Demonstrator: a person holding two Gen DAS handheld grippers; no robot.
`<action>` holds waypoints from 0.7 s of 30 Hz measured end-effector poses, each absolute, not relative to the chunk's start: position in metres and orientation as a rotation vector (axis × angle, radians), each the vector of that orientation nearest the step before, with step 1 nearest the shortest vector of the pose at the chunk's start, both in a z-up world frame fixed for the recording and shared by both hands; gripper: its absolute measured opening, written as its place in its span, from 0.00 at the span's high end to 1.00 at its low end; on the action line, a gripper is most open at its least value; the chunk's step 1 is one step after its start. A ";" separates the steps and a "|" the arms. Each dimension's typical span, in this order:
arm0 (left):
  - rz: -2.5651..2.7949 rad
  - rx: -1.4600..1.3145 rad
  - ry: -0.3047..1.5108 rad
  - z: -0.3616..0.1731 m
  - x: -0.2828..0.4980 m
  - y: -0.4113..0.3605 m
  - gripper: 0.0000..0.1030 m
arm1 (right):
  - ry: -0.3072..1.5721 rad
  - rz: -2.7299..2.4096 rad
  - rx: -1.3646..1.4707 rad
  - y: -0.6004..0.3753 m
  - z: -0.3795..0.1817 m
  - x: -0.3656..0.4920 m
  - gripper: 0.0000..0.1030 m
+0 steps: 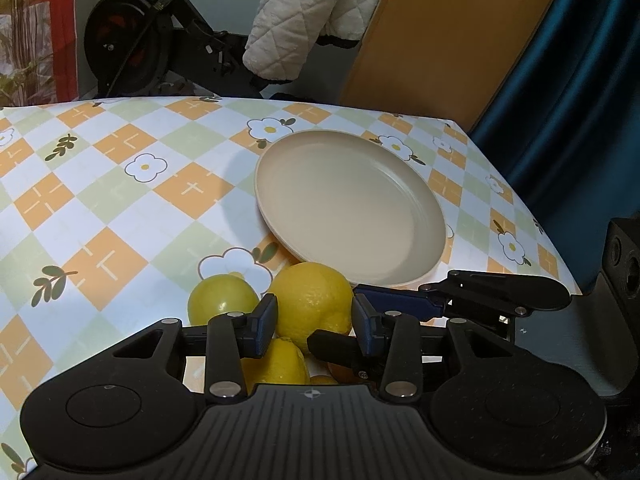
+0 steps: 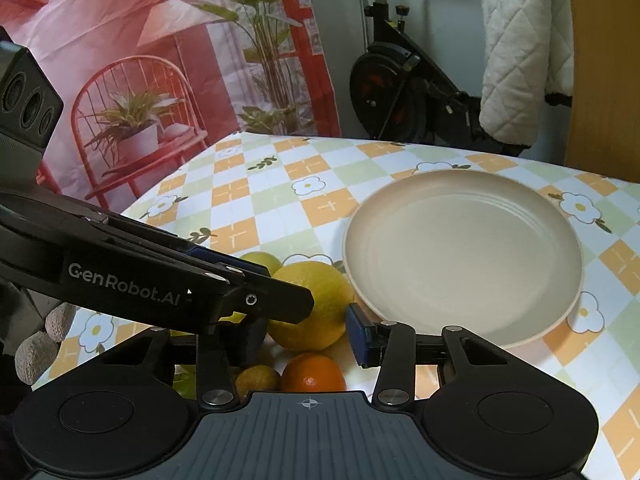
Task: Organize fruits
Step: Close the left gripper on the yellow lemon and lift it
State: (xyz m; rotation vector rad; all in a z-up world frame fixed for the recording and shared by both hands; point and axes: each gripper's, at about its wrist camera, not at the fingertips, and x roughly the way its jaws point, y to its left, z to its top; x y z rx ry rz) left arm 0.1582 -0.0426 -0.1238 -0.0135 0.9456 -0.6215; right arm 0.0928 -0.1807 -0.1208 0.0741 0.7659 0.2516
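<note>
Both grippers' jaws round big lemon [image 1: 312,300], plate [image 1: 352,204] empty, fruit pile nr rim

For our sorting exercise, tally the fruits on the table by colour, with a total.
Yellow: 3 (large citrus, lemon, small fruit)
Yellow-green: 1 (round fruit)
Orange: 1 (tangerine)
Total: 5 visible; others may be hidden.

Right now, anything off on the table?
Nothing spilled or damaged. The beige plate sits empty while the fruit, with a big lemon and an orange, is crowded beside its rim on the tablecloth.
</note>
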 end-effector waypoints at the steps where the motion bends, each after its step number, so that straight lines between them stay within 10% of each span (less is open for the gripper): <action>1: -0.620 -0.014 0.944 -0.123 0.157 -0.043 0.58 | 0.765 0.252 0.076 -0.181 -0.120 0.093 0.62; 21: -0.614 -0.062 0.983 -0.132 0.167 -0.043 0.51 | 0.792 0.239 0.135 -0.187 -0.132 0.100 0.53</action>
